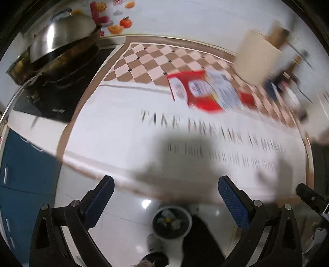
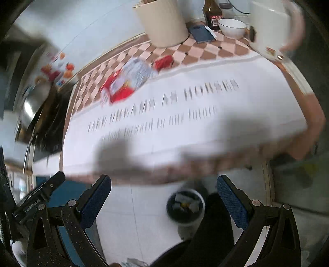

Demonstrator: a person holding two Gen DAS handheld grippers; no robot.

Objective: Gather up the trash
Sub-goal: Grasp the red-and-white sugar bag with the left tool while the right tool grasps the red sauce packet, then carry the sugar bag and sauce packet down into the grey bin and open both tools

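Observation:
A red and white printed wrapper [image 1: 203,90] lies flat on the checkered part of the table mat, far ahead of my left gripper [image 1: 166,184]; it also shows in the right wrist view [image 2: 127,81]. A white-rimmed trash bin [image 1: 172,222] holding crumpled scraps stands on the floor below the table edge, also seen from the right wrist [image 2: 186,206]. My left gripper is open and empty above the near table edge. My right gripper [image 2: 164,183] is open and empty too. Both views are blurred.
A lidded steel wok [image 1: 59,41] sits on a black cooktop [image 1: 55,96] at the left. A cream container [image 2: 164,22], blue notebook [image 2: 201,33], brown bottle [image 2: 212,14], white bowl [image 2: 232,27] and white jug [image 2: 269,30] stand at the table's back. The mat [image 2: 257,86] carries printed text.

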